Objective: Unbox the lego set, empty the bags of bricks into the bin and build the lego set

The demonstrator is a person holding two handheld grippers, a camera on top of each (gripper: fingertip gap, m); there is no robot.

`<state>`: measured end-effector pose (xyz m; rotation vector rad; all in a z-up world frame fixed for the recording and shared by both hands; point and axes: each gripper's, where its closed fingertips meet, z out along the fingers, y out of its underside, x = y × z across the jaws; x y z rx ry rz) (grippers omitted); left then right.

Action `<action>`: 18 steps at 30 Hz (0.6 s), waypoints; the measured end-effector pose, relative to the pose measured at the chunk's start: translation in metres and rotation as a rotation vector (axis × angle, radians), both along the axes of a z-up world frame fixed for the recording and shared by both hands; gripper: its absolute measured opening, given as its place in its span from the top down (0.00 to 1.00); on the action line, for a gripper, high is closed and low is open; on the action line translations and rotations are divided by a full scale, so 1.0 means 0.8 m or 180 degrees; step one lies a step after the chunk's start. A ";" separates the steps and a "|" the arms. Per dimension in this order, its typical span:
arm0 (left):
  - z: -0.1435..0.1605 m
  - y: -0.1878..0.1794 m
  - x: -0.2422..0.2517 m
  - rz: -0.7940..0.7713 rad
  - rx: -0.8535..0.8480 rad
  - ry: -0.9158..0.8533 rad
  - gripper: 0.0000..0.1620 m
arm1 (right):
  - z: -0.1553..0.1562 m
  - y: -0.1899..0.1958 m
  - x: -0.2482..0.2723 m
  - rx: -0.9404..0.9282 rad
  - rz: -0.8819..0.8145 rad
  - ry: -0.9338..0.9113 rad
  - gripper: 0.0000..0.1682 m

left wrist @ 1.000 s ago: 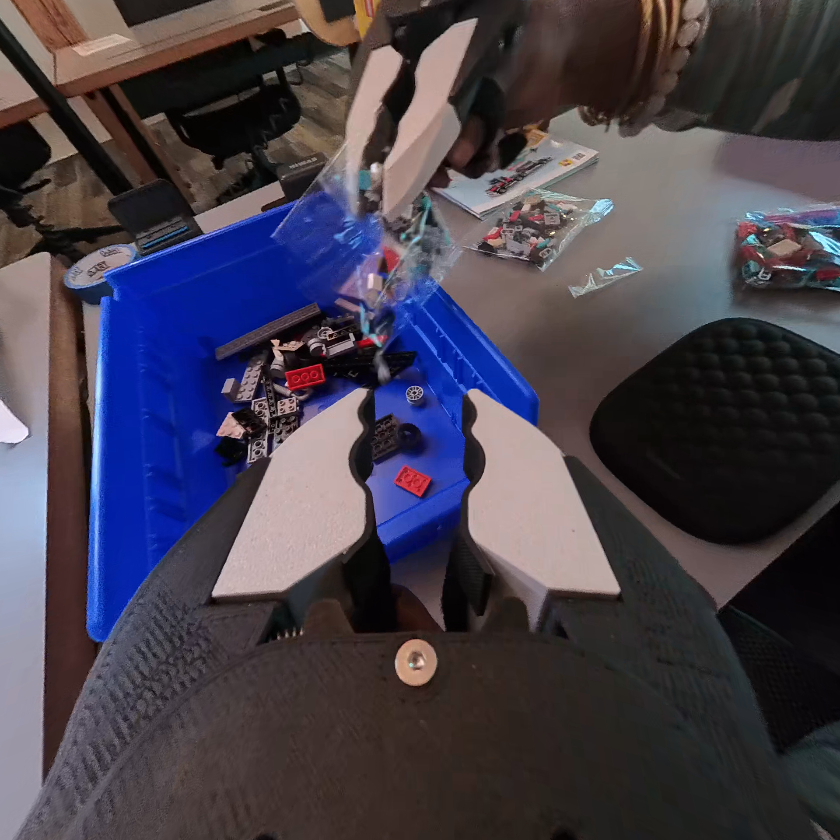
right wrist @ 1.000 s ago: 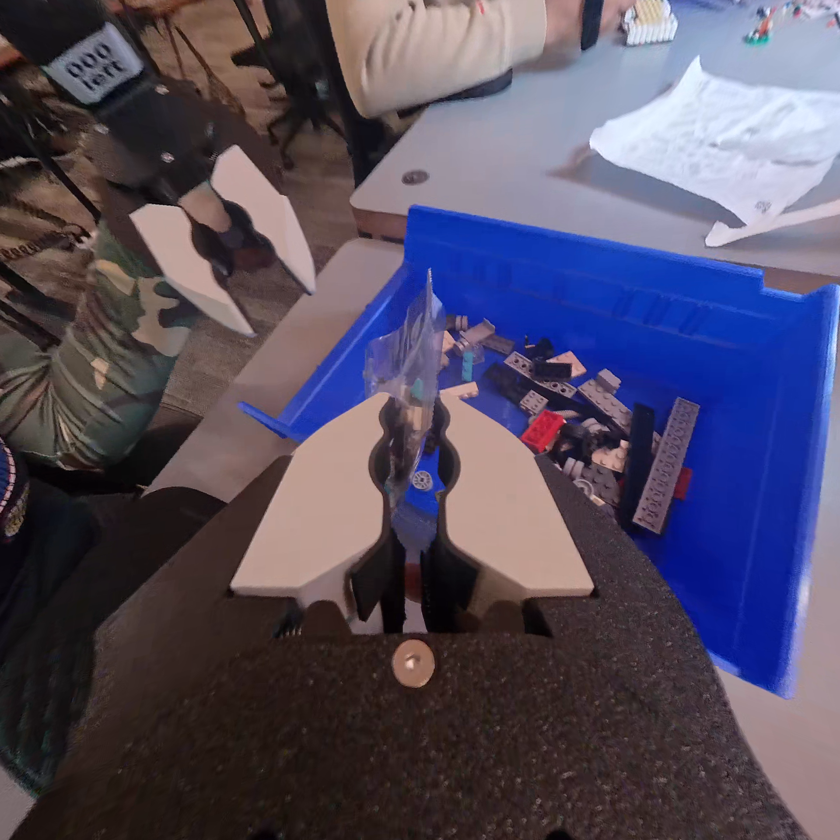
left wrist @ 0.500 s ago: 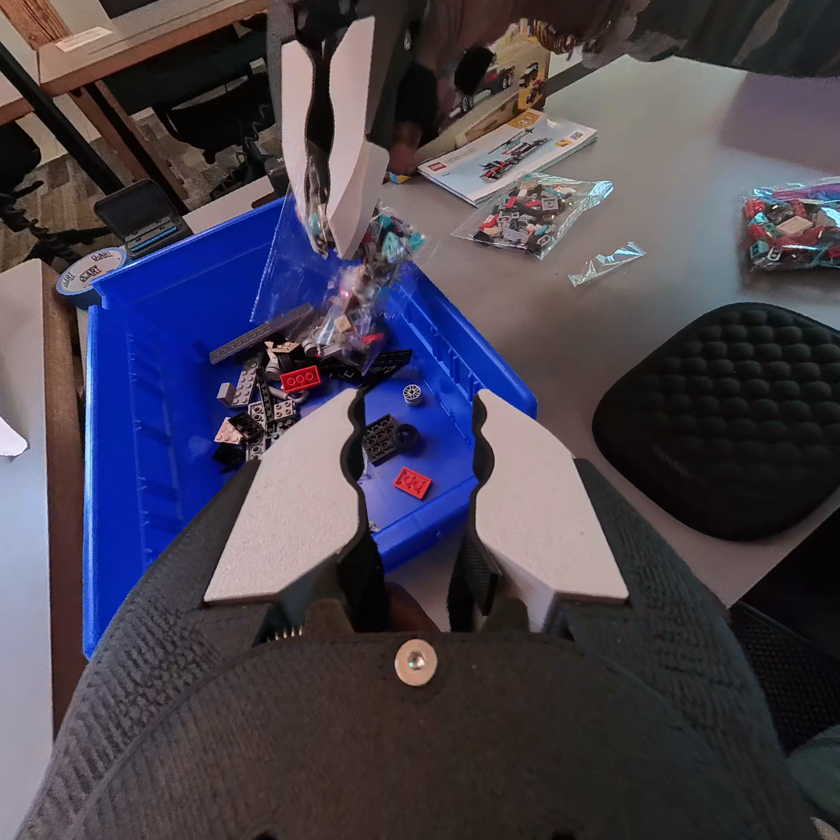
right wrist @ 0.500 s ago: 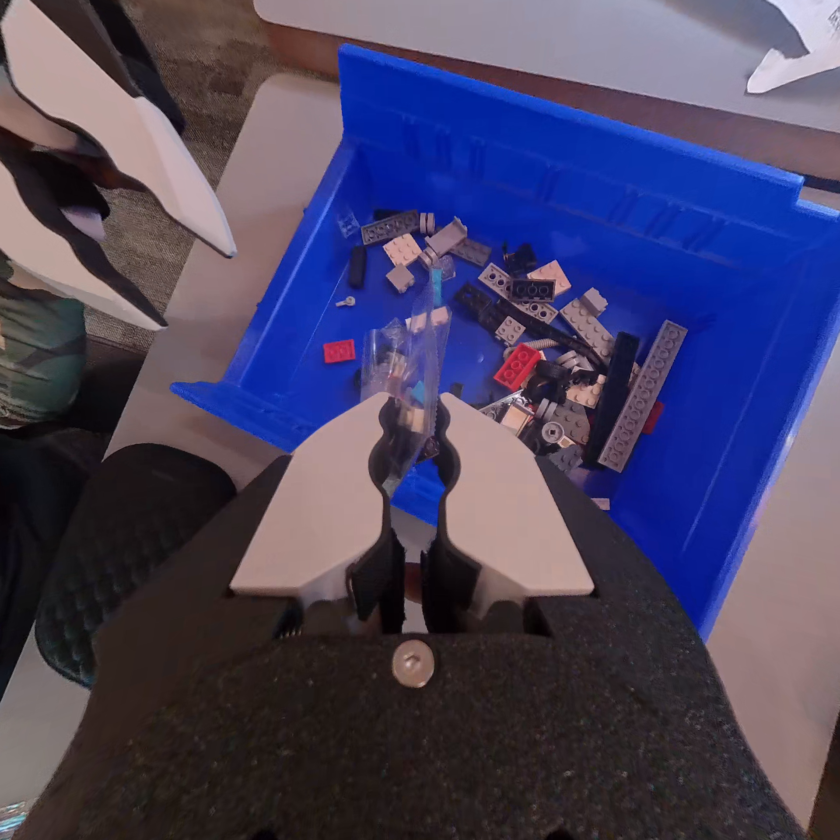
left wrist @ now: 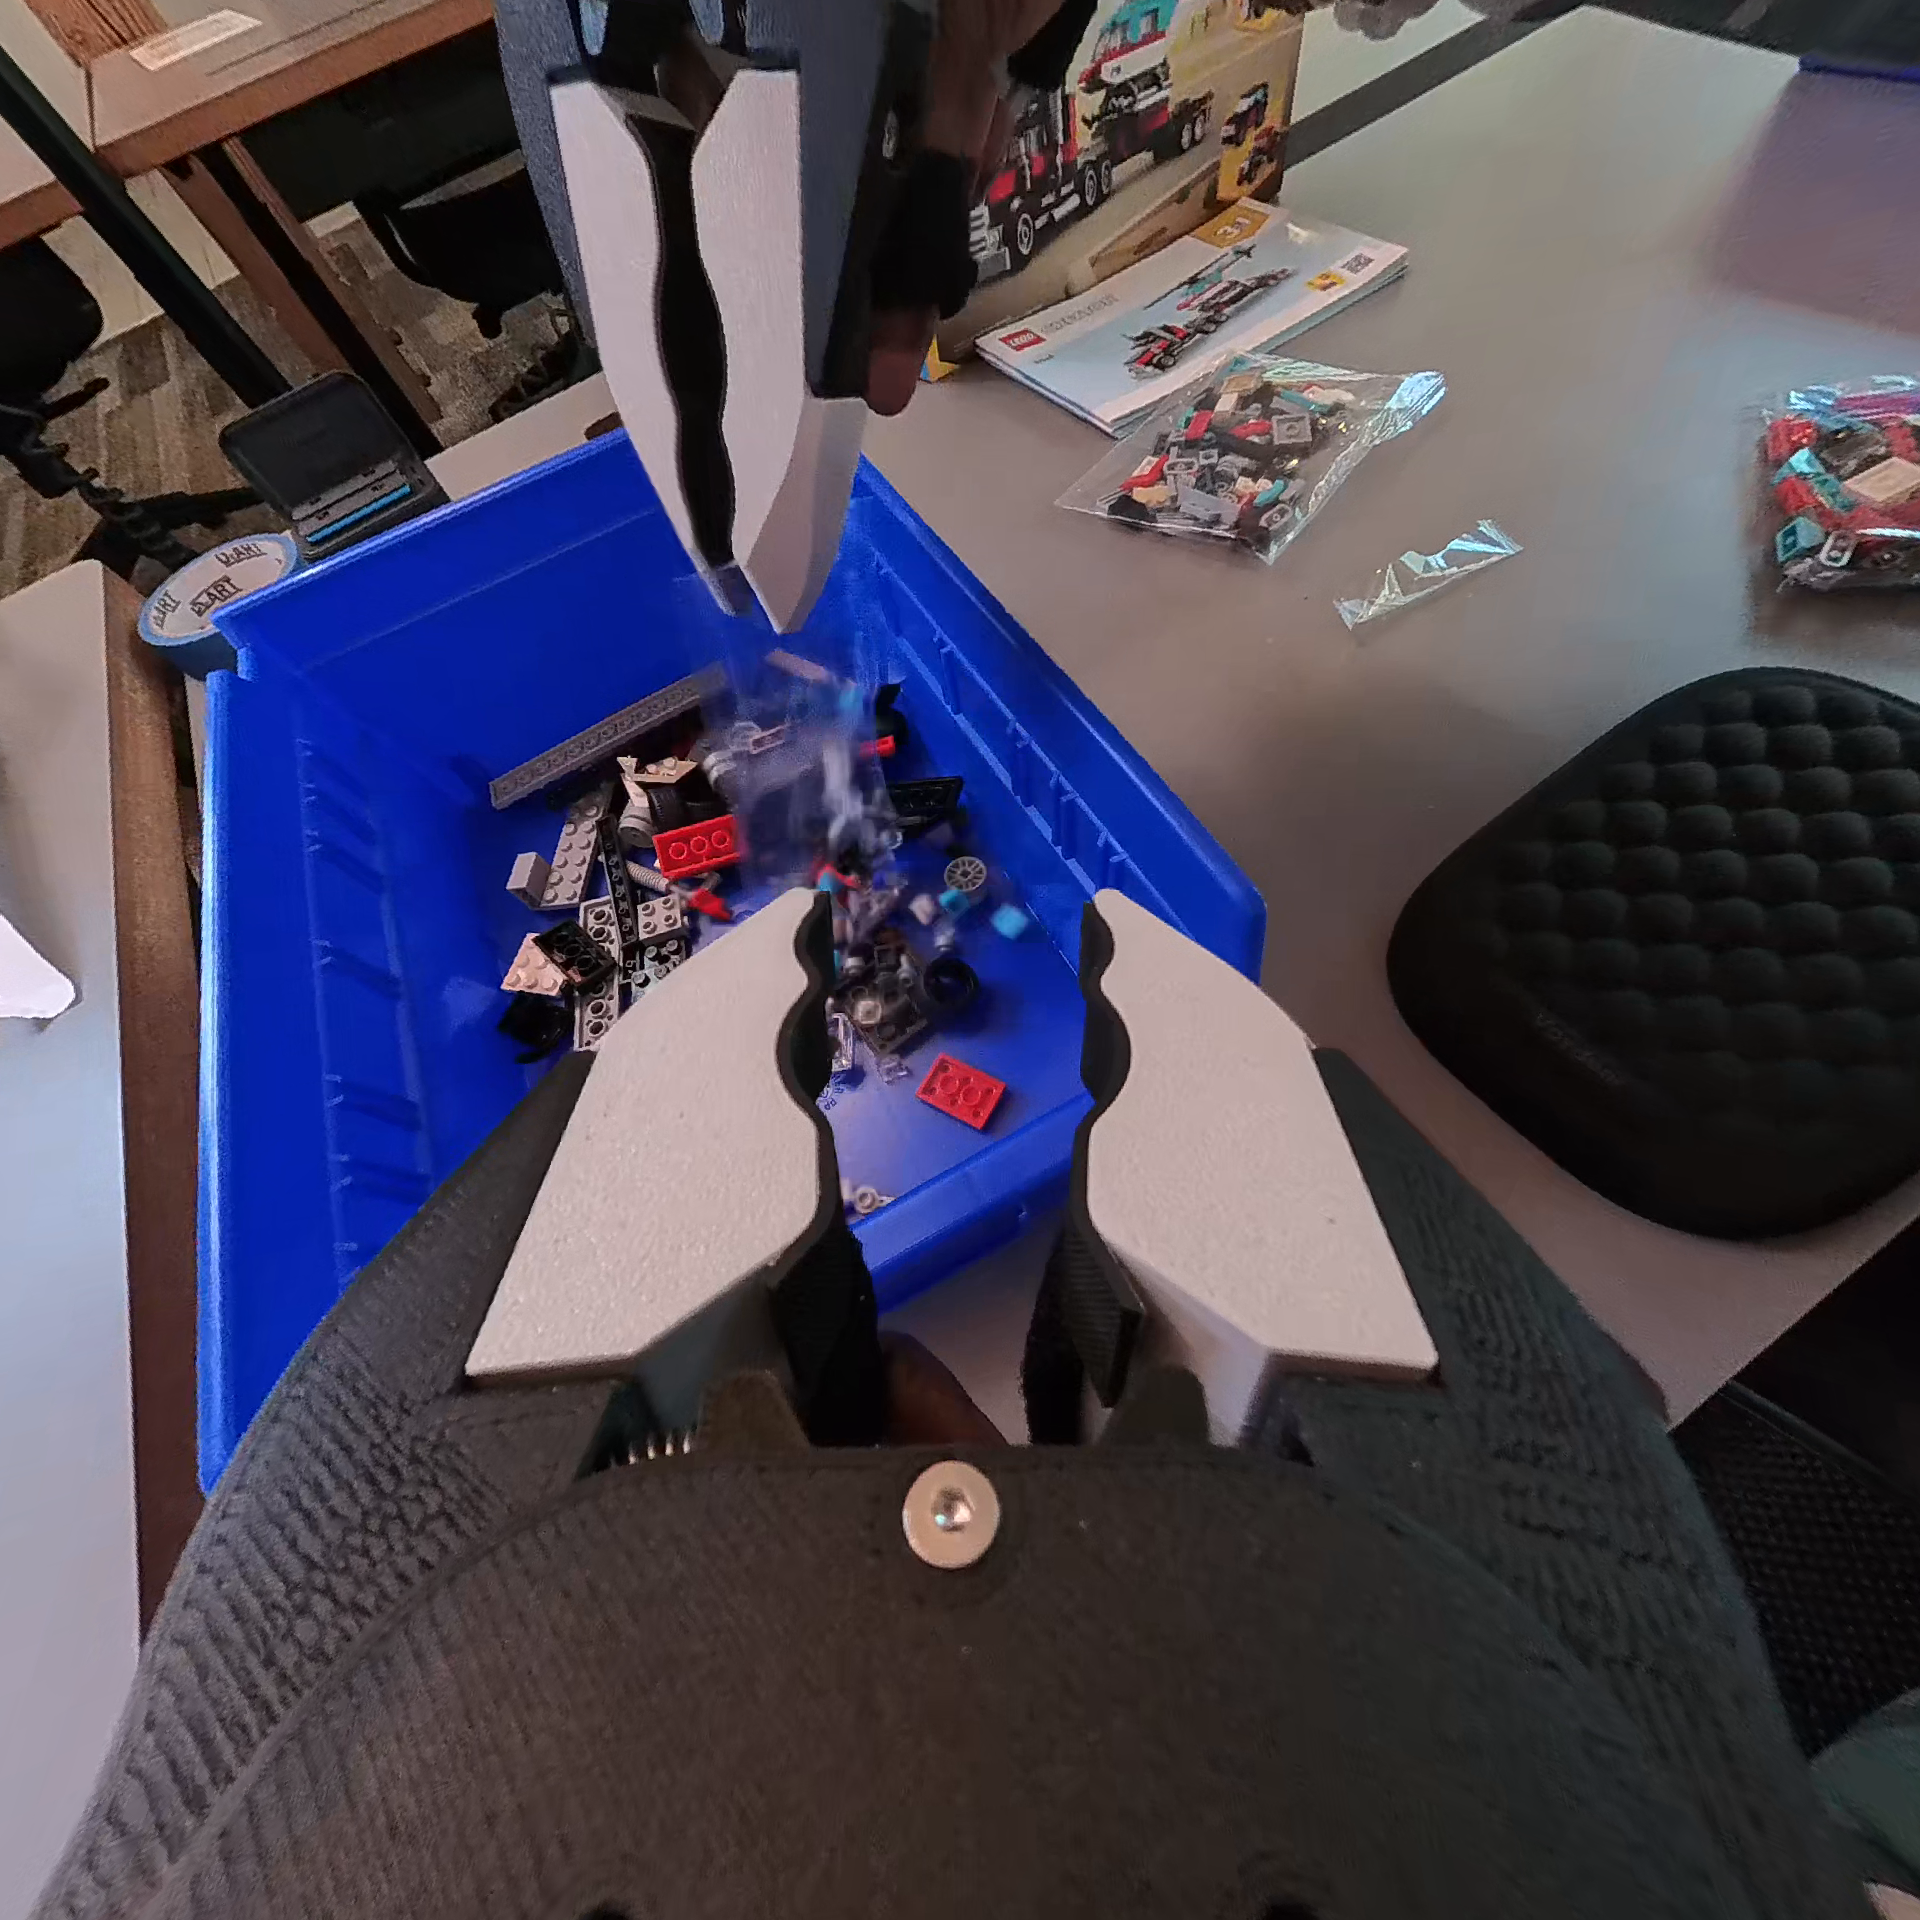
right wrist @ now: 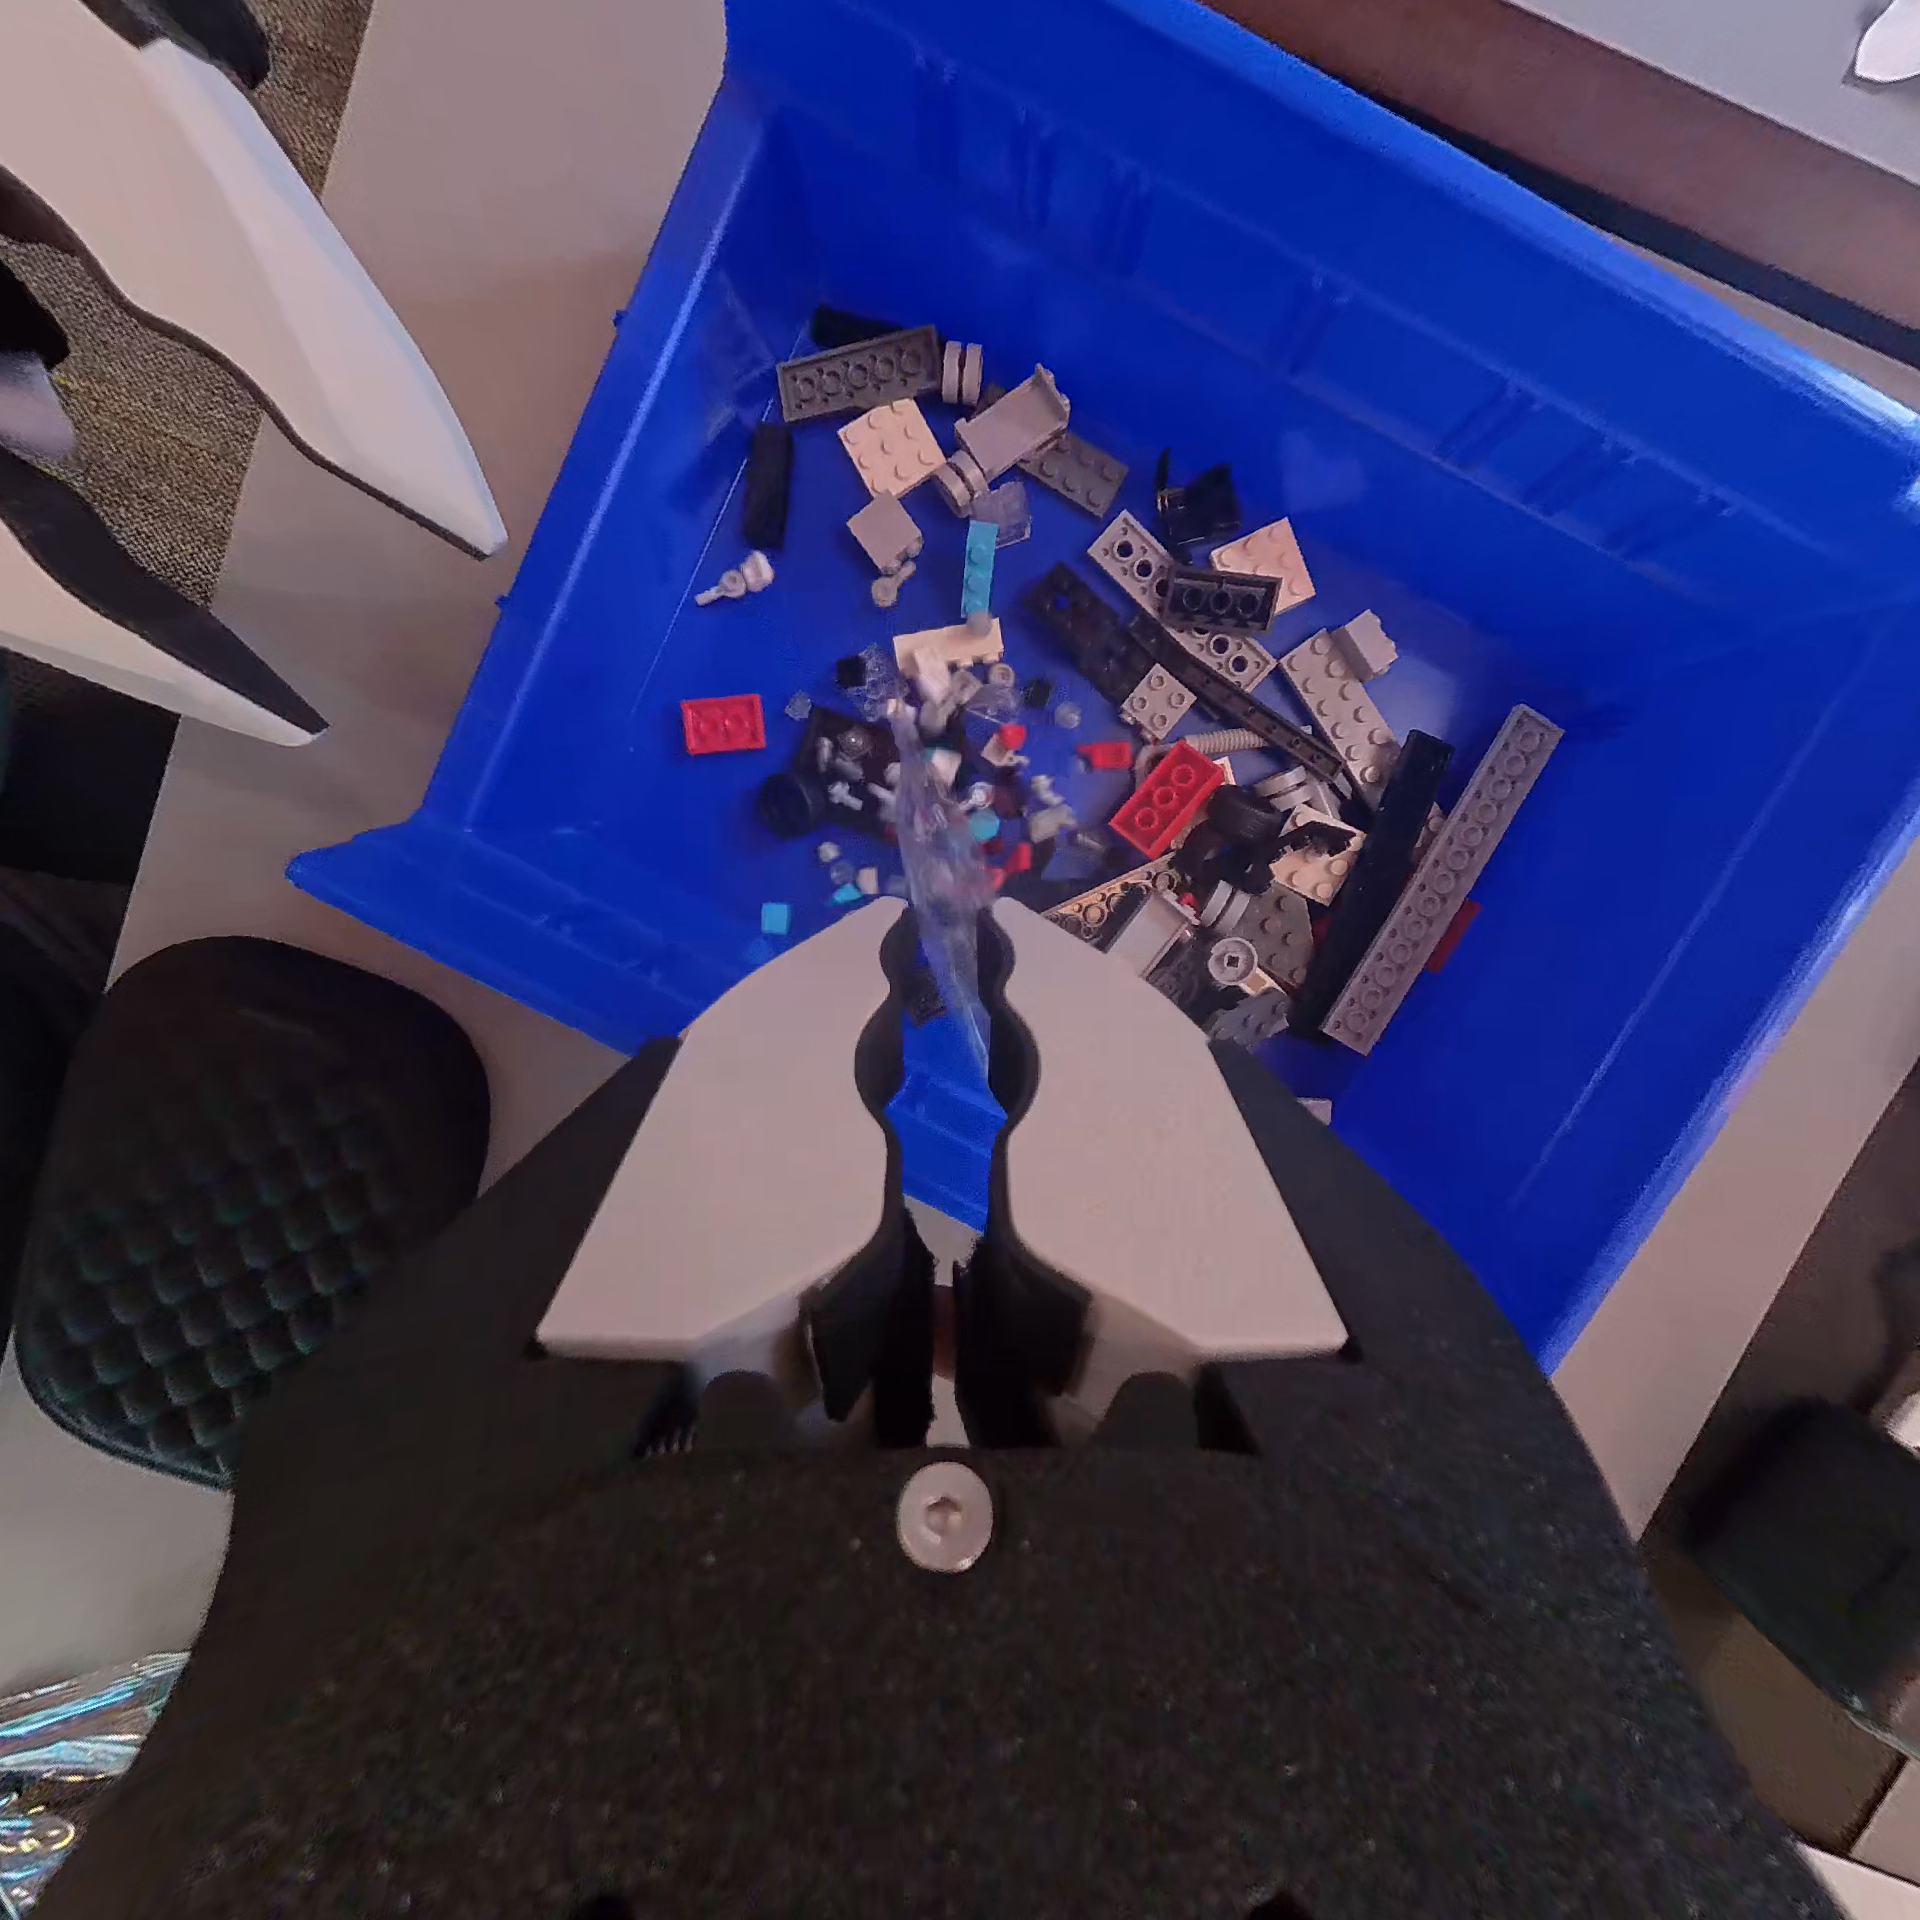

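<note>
Right gripper [right wrist: 943, 914] clamped on clear plastic bag [right wrist: 940, 831], pointing down over blue bin [left wrist: 343, 935]; we note small bricks [right wrist: 935, 758] spilling below its tips. Left gripper [left wrist: 951, 914] spread apart, empty, at bin's near wall. Grey table [left wrist: 1558, 260] carries sealed brick bags [left wrist: 1247, 462], instruction booklet [left wrist: 1195, 312], set box [left wrist: 1143, 94], black pad [left wrist: 1683, 935]. Carpeted room with other desks behind.

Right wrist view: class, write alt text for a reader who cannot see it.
The right tongs, shut on a clear plastic bag, tip small bricks into a blue bin already holding grey, black and red pieces. The open left tongs sit at the upper left, beside a black quilted pad.
</note>
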<state>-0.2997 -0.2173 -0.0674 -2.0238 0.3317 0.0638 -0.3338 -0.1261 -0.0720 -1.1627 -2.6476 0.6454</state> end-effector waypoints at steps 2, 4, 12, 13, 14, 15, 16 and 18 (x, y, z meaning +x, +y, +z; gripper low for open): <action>0.000 0.000 0.000 0.0000 -0.0003 0.0007 0.72 | -0.003 0.000 0.000 -0.0003 0.0009 0.0007 0.94; -0.001 -0.001 0.001 -0.0006 -0.0027 0.0008 0.72 | -0.008 -0.003 0.002 -0.0029 0.0065 -0.0027 0.91; -0.001 -0.004 -0.002 0.0024 -0.0024 0.0041 0.72 | -0.026 -0.010 0.001 -0.0033 0.0365 -0.0056 0.90; -0.002 -0.005 -0.002 0.0027 -0.0033 0.0027 0.72 | -0.027 -0.013 -0.001 -0.0033 0.0398 -0.0032 0.89; -0.003 -0.005 -0.004 0.0040 -0.0044 0.0018 0.72 | -0.027 -0.016 -0.004 -0.0035 0.0426 0.0005 0.83; -0.004 -0.006 -0.006 0.0064 -0.0054 0.0017 0.72 | -0.027 -0.020 -0.007 -0.0044 0.0456 0.0049 0.76; -0.005 -0.006 -0.008 0.0091 -0.0062 0.0019 0.72 | -0.027 -0.024 -0.010 -0.0056 0.0504 0.0076 0.72; -0.008 -0.006 -0.011 0.0120 -0.0078 0.0004 0.72 | -0.029 -0.036 -0.009 -0.0099 0.0698 0.0120 0.72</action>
